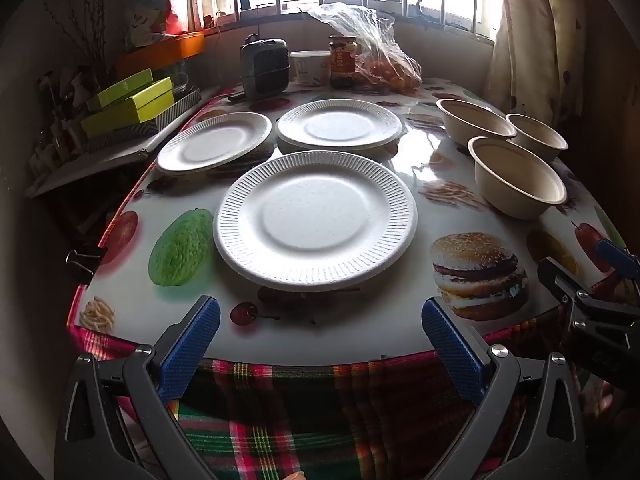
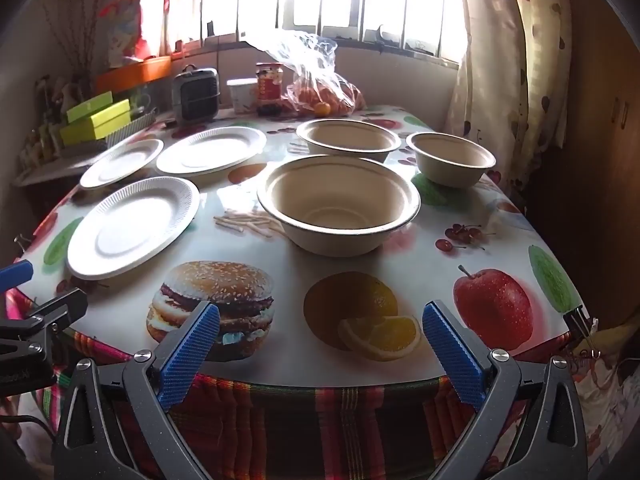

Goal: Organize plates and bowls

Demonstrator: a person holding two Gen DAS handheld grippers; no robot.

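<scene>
Both sets of tongs are held spread wide with nothing between them: the left tongs (image 1: 320,344) are aimed over the near desk edge at the nearest white ribbed paper plate (image 1: 316,220), and the right tongs (image 2: 320,344) at the nearest beige pulp bowl (image 2: 338,204). No grasp is yet made, so the step in hand is judged to be the first approach. A plate is best taken by its raised near rim, one blue pad above and one below, since the flat disc offers little else to pinch; light material like this is likely to slide on the glossy food-printed desk covering (image 1: 376,320) if pushed rather than lifted. A bowl is best gripped across its wall near the lip and lowered straight into another bowl.

Three plate places are counted on the left of the desk, though the far middle one (image 1: 338,124) appears to be two plates stacked. Three bowls are counted on the right, each standing apart.
</scene>
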